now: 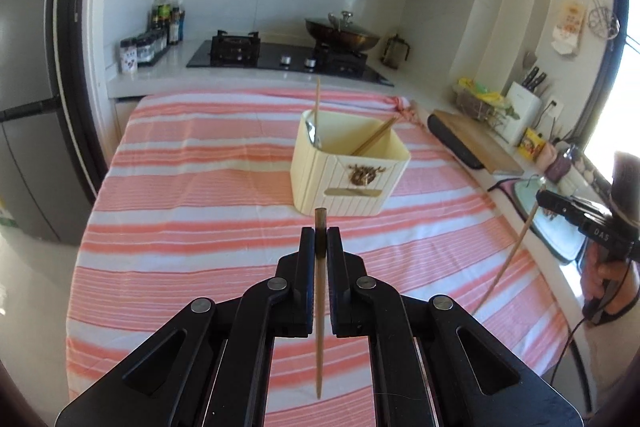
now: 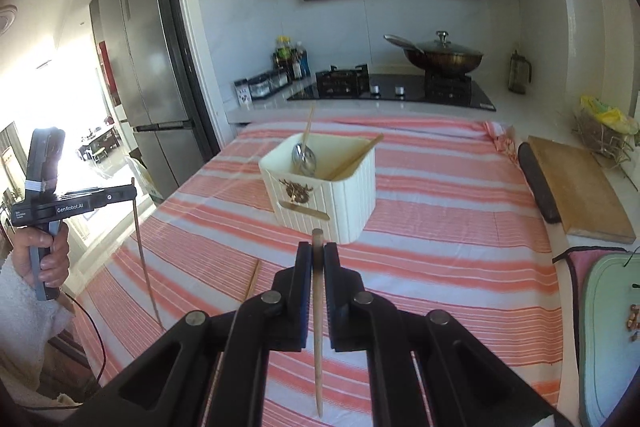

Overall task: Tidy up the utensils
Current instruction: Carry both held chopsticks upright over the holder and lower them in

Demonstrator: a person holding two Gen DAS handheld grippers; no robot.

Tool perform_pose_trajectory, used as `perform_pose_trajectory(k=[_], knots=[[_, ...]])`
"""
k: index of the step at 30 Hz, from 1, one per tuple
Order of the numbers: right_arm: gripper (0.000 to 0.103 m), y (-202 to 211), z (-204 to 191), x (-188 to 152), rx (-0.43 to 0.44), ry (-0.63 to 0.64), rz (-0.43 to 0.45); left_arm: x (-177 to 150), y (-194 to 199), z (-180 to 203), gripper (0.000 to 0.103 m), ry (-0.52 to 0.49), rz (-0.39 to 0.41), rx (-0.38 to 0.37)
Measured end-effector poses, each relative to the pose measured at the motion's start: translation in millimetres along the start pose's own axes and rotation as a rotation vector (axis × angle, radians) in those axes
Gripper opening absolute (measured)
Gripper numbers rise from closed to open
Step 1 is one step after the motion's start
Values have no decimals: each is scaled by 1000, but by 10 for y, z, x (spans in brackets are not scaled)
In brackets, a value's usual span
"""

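Observation:
A cream utensil box point(image 1: 348, 171) stands on the striped cloth; it also shows in the right wrist view point(image 2: 324, 195). It holds a metal spoon point(image 2: 304, 157) and two chopsticks point(image 1: 374, 137). My left gripper point(image 1: 320, 239) is shut on a dark-tipped chopstick point(image 1: 319, 307) that hangs down, a little before the box. My right gripper point(image 2: 317, 255) is shut on a light chopstick point(image 2: 317, 327), also hanging down before the box. Each gripper shows in the other's view, left point(image 2: 132, 187) and right point(image 1: 540, 197). One more chopstick point(image 2: 253, 279) lies on the cloth.
The table with the pink striped cloth point(image 1: 200, 227) stands before a stove point(image 1: 280, 59) with a lidded wok point(image 1: 344, 33). A wooden cutting board point(image 2: 580, 183) and a green board point(image 2: 608, 327) lie to the right. A fridge point(image 2: 148, 67) stands on the left.

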State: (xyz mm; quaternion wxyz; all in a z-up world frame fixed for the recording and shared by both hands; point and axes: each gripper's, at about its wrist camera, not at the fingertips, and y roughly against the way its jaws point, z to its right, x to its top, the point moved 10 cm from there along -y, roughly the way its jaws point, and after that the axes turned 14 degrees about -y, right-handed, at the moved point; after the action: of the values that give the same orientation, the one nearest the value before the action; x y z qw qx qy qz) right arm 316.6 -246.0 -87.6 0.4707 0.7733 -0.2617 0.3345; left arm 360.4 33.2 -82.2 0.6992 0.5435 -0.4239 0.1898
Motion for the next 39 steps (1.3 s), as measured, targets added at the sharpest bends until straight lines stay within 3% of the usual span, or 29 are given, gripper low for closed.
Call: perform_pose_trajectory(k=[9, 14, 21, 26, 30, 33, 35, 39], knots=[[6, 262, -149, 382, 4, 14, 131, 289, 251, 18, 4, 3, 84, 28], [6, 274, -187, 639, -3, 27, 153, 562, 339, 56, 4, -10, 114, 20], [6, 183, -251, 1144, -42, 94, 211, 1375, 475, 67, 4, -55, 227, 58], [6, 199, -363, 1726, -37, 113, 330, 2082, 471, 2, 4, -66, 372, 133], [6, 97, -489, 2113, 3, 100, 434, 2407, 192, -88, 4, -40, 444, 198], [6, -153, -546, 2201, 27, 103, 467, 2463, -225, -137, 4, -33, 423, 233], [6, -437, -519, 2178, 25, 102, 444, 2415, -572, -161, 4, -27, 365, 224], [6, -1141, -357, 2024, 48, 33, 278, 2171, -1306, -231, 4, 1, 170, 191]])
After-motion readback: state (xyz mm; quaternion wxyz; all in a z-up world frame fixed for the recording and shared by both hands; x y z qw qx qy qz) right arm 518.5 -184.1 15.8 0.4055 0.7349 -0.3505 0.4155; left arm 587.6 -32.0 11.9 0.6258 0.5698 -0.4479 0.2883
